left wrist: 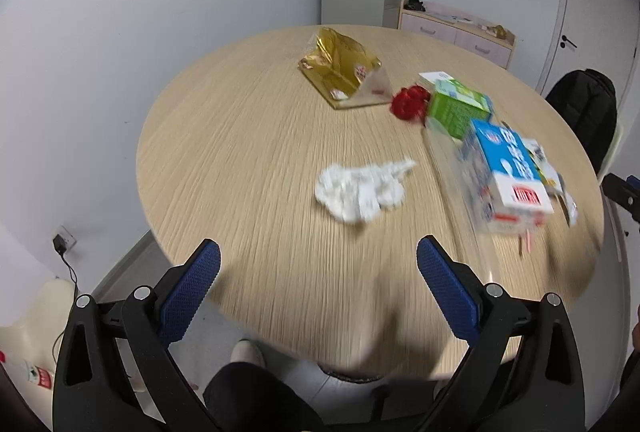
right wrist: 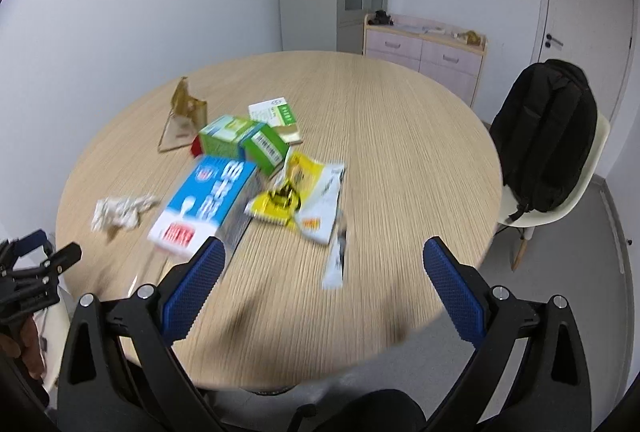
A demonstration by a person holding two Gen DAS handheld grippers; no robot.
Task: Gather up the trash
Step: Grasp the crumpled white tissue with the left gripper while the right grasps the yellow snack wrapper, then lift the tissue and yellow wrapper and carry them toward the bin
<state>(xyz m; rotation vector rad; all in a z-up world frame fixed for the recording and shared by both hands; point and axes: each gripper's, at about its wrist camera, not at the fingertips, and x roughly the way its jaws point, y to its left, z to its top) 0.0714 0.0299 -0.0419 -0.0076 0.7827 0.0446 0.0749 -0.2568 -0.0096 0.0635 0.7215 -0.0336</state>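
Trash lies on a round wooden table [left wrist: 248,135] [right wrist: 400,135]. A crumpled white tissue [left wrist: 360,187] [right wrist: 120,211] lies near the front. A gold wrapper [left wrist: 340,67] [right wrist: 184,119], a red wrapper [left wrist: 410,103], a green carton [left wrist: 456,107] [right wrist: 244,143], a blue and white box [left wrist: 508,175] [right wrist: 208,203], a yellow packet [right wrist: 288,191] and a white sachet [right wrist: 336,256] lie further in. My left gripper [left wrist: 318,256] is open and empty, just short of the tissue. My right gripper [right wrist: 324,256] is open and empty over the table's near edge.
A cream chair with a black backpack [right wrist: 548,135] [left wrist: 584,111] stands right of the table. A pink drawer cabinet [right wrist: 424,47] [left wrist: 456,31] sits against the back wall beside a door [right wrist: 588,11]. A wall socket with a charger [left wrist: 62,242] is low on the left.
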